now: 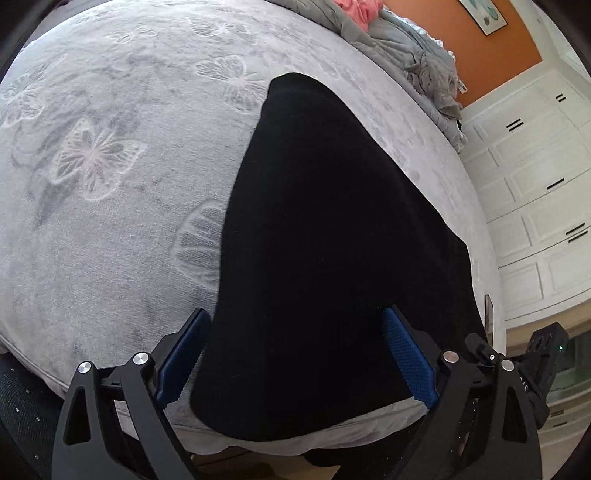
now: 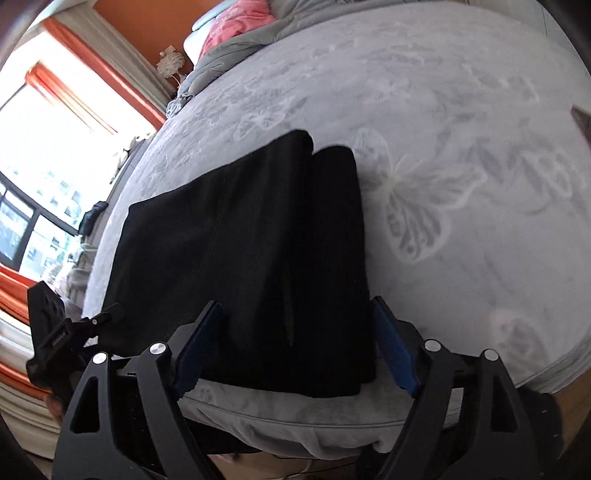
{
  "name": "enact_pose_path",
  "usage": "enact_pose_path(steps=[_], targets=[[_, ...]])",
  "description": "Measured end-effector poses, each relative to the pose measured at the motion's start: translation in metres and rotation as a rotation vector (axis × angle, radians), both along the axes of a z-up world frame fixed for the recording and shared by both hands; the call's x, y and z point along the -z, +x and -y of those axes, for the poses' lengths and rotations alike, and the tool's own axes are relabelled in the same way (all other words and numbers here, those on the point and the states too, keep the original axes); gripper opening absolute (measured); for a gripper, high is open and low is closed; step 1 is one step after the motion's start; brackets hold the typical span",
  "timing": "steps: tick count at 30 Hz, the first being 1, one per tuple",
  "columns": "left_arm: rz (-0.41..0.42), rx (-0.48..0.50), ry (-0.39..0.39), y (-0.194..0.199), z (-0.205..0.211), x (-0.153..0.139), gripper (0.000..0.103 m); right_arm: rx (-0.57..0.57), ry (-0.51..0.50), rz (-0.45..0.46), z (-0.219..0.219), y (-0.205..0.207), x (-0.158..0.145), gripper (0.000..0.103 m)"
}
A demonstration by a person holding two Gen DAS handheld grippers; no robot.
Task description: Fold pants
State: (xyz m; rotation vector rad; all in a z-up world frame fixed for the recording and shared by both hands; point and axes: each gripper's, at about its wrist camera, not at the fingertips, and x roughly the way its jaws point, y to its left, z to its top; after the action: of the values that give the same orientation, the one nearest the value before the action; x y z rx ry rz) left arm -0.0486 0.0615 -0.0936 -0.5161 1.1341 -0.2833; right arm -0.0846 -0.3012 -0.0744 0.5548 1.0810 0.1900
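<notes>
Black pants (image 1: 325, 229) lie flat on the grey butterfly-patterned bed cover (image 1: 110, 184), near its front edge. In the right wrist view the pants (image 2: 240, 258) show as a folded rectangle with two stacked layers. My left gripper (image 1: 295, 321) is open, its blue pads (image 1: 184, 354) spread either side of the pants' near end, holding nothing. My right gripper (image 2: 297, 314) is open too, its blue pads (image 2: 395, 350) straddling the near edge of the pants. The right gripper body shows in the left wrist view (image 1: 535, 365) at the right, and the left gripper body in the right wrist view (image 2: 55, 332).
The bed cover (image 2: 461, 147) spreads wide around the pants. A crumpled grey duvet (image 1: 424, 62) and a pink cloth (image 2: 236, 22) lie at the head of the bed. White wardrobe doors (image 1: 535, 184) stand on one side, a bright window (image 2: 48, 147) on the other.
</notes>
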Motion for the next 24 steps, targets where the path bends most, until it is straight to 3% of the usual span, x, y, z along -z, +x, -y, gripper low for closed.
enact_pose_path(steps=[1,2,5,7,8,10,13,15,17,18,21,24], targets=[[0.003,0.011,0.007,0.001,0.005,0.001,0.091,0.014,0.058,-0.021,0.0,0.002,0.01,0.081],[0.005,0.013,0.012,0.003,0.008,0.001,0.089,0.026,0.078,-0.002,0.0,0.002,0.012,0.07],[0.001,0.036,-0.005,0.008,0.012,-0.007,0.059,0.018,0.107,0.02,-0.002,0.004,0.006,0.04],[0.017,0.044,-0.005,0.007,0.009,-0.022,0.042,-0.003,0.109,0.06,-0.005,0.004,-0.013,0.037],[0.04,0.047,-0.005,0.004,0.005,-0.033,0.029,-0.014,0.11,0.086,-0.008,0.002,-0.023,0.036],[0.078,0.05,-0.03,-0.005,-0.004,-0.053,0.023,-0.051,0.11,0.144,-0.015,-0.003,-0.045,0.036],[0.056,0.053,-0.034,-0.017,-0.012,-0.054,0.026,-0.085,0.084,0.161,-0.022,-0.014,-0.051,0.038],[0.013,0.047,-0.003,-0.024,-0.012,-0.036,0.042,-0.075,0.052,0.104,-0.022,-0.017,-0.032,0.04],[-0.028,0.017,0.0,-0.028,-0.01,-0.018,0.066,-0.055,-0.01,0.042,-0.019,-0.018,-0.007,0.054],[-0.027,0.003,-0.012,-0.028,-0.01,-0.014,0.076,-0.036,0.011,0.041,-0.014,-0.021,-0.001,0.057],[-0.037,-0.012,-0.041,-0.022,-0.008,-0.003,0.087,-0.017,0.044,0.038,-0.008,-0.02,0.002,0.064],[-0.023,0.007,-0.057,-0.011,-0.001,0.002,0.09,-0.025,0.014,0.042,-0.013,-0.016,0.0,0.068]])
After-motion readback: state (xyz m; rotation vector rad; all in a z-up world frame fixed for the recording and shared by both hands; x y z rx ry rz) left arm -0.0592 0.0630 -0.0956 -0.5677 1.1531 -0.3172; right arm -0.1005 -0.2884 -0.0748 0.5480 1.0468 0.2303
